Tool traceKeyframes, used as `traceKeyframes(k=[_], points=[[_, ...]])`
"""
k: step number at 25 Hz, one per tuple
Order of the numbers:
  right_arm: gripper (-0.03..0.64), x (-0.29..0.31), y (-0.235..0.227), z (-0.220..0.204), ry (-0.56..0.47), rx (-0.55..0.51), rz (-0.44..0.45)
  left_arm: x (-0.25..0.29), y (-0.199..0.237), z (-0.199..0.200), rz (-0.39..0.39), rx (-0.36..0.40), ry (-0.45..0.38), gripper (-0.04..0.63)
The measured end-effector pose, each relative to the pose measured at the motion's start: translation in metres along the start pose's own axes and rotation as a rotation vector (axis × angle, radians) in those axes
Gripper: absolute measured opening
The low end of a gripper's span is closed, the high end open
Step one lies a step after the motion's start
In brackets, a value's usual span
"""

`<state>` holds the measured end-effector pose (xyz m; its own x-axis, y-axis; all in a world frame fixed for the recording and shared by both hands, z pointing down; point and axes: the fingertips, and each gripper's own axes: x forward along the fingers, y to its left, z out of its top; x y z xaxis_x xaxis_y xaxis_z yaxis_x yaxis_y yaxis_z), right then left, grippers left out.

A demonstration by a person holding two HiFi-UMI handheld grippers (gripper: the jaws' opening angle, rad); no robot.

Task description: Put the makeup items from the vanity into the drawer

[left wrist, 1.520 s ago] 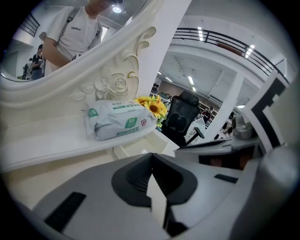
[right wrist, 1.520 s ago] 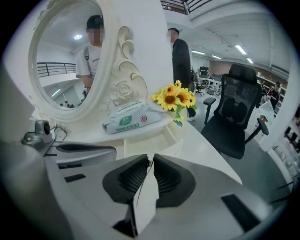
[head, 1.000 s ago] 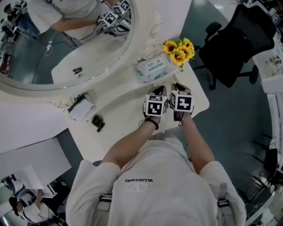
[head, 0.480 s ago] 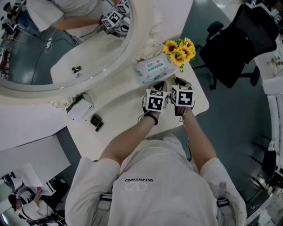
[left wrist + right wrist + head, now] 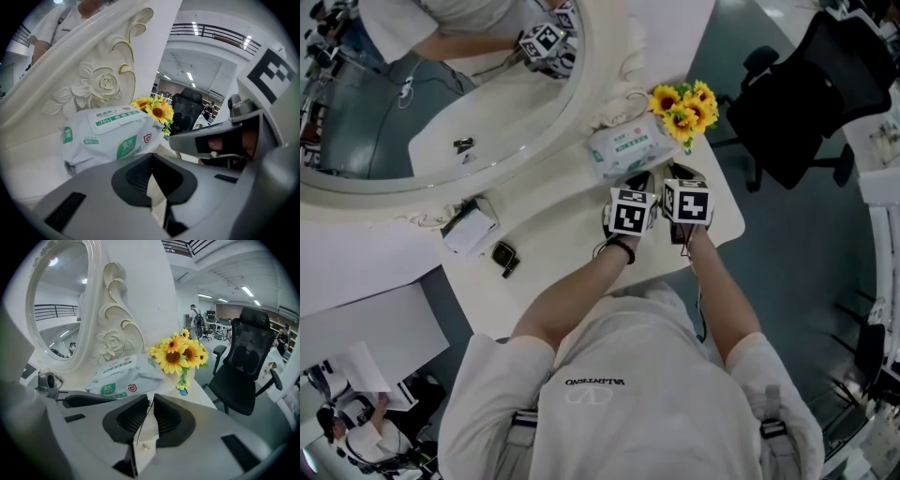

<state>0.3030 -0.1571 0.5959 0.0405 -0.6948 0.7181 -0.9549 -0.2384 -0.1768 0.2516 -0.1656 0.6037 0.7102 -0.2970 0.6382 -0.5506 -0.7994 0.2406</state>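
big picture first: the white vanity table (image 5: 562, 216) with its oval mirror in a carved cream frame (image 5: 591, 56) fills the head view, and a black office chair (image 5: 816, 84) stands off to the right. no drawer shows in any view.

on the table's right part lies a soft white pack of wet wipes with green print (image 5: 626, 150), and just beside it a bunch of yellow sunflowers (image 5: 682, 108).

both tools hover side by side over the right front of the table, just short of the wipes. the left claw (image 5: 151, 157) has its tips together with nothing in it. the right claw (image 5: 151, 399) is pinched together too, and i see nothing held.

now the makeup. at the left of the table, by the mirror's foot, sit a small white box with a dark side (image 5: 471, 228) and next to it a little dark compact-like case (image 5: 506, 258), well apart from both claws.

my read: both are light. the case looks hard and smooth, likely slippery lying flat, so pinch it across its narrow edges. the box may dent, so squeeze gently across its short sides.
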Motion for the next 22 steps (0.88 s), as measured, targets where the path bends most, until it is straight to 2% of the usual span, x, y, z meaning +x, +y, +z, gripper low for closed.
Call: traceKeyframes(k=[22], points=[[0.067,0.012,0.006,0.001,0.001,0.01,0.04,-0.001,0.006,0.001,0.004,-0.027,-0.012,0.002]])
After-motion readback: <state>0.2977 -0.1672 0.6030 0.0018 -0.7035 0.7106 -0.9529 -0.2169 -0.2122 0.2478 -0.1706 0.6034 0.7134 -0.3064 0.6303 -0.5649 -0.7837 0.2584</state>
